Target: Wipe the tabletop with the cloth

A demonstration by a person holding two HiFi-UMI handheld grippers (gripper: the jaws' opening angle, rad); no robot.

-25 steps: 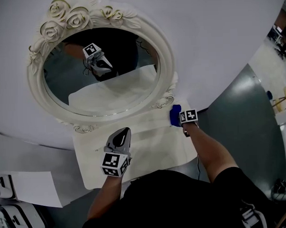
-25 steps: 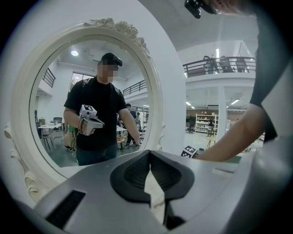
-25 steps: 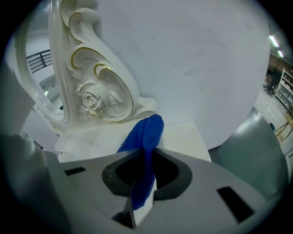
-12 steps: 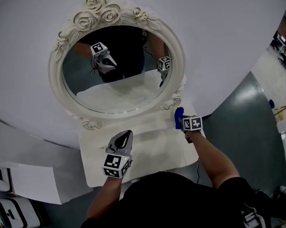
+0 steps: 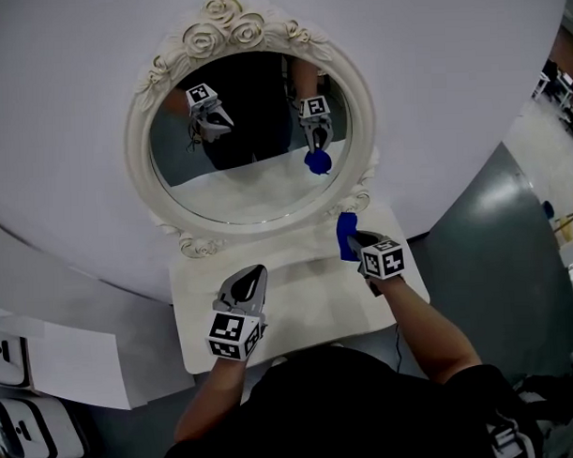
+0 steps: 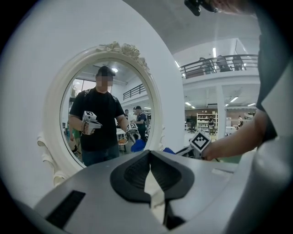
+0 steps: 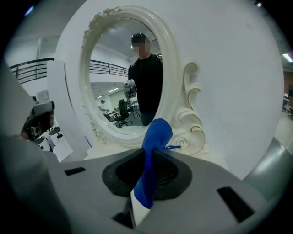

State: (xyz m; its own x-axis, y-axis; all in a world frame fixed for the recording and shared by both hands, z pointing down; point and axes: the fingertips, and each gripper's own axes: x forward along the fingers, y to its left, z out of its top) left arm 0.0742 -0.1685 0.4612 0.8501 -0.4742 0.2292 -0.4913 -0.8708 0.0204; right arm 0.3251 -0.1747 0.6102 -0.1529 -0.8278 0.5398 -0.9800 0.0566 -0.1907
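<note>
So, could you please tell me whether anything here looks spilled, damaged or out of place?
Nothing stands out. The blue cloth is bunched and pinched in the right gripper's shut jaws beside the oval mirror's base. The left gripper is shut and empty, and the white tabletop shows no spill or damage.

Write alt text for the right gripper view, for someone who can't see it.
The right tool is shut on a bunched blue cloth, whose top pokes up above the jaws. Behind it an oval mirror in an ornate white frame stands on a white tabletop and reflects a person in black.
</note>
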